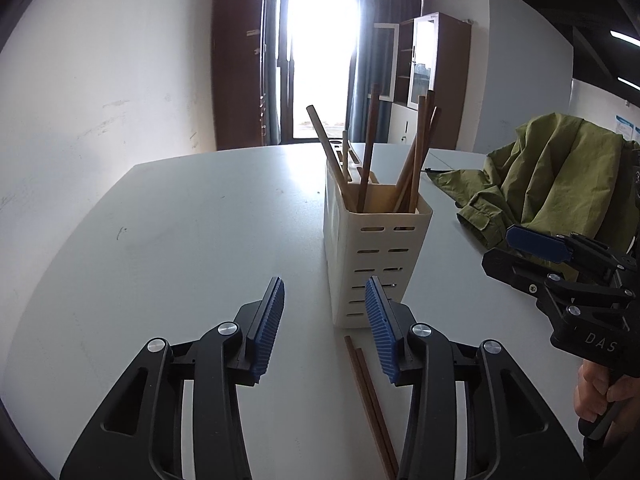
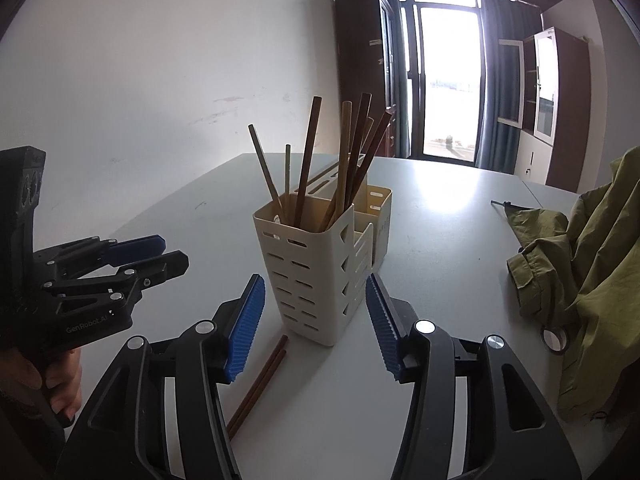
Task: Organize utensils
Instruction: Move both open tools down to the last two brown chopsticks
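1. Two loose chopsticks (image 1: 370, 404) flat on the white surface (image 1: 200, 240), side by side, just below the left gripper (image 1: 325, 330)'s right finger.
2. Fingers of both grippers parted, nothing between the pads.
3. Cream utensil holder (image 2: 316, 276) upright just ahead of the right gripper (image 2: 316, 326), packed with standing chopsticks (image 2: 308, 160).
4. Green jacket (image 2: 580, 280) heaped right of the fingers.

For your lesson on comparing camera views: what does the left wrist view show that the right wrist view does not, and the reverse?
Only the left wrist view: the right gripper seen from outside. Only the right wrist view: a tape roll beside the cloth, and the left gripper from outside. Both: the cream holder of upright chopsticks, two loose chopsticks lying on the table, and the green cloth.
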The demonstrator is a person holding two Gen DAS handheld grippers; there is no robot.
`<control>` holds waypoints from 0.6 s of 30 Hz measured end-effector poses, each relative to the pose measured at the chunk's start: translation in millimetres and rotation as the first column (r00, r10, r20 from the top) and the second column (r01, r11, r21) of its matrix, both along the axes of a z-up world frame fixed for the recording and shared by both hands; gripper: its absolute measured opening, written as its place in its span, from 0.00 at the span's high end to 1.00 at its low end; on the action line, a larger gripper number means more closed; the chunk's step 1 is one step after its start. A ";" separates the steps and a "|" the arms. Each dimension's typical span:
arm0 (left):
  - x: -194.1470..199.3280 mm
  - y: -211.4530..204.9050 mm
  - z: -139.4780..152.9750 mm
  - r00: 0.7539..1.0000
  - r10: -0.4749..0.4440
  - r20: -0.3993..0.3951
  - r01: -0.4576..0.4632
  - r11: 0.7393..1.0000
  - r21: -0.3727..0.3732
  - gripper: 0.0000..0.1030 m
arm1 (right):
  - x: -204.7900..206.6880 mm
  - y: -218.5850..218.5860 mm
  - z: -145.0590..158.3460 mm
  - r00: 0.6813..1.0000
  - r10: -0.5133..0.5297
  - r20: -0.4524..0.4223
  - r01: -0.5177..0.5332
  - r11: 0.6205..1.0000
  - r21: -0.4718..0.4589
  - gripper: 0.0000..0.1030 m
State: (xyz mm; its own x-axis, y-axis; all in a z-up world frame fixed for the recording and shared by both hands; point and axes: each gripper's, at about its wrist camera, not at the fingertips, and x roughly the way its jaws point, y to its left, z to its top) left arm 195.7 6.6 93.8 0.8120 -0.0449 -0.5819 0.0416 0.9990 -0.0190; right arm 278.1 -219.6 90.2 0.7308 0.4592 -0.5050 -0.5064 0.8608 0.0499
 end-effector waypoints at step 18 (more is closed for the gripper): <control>29.5 -2.0 -80.2 0.972 -0.029 -0.231 0.033 0.999 0.014 0.59 | 11.6 -4.7 -41.0 0.995 -0.045 -0.090 0.040 0.998 -0.057 0.39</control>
State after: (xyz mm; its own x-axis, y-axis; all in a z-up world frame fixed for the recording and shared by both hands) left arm 225.2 4.6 13.6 0.6539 -0.0560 -0.7545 0.0686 0.9975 -0.0146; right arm 289.7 -224.3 49.2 0.6991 0.3985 -0.5937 -0.4648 0.8842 0.0463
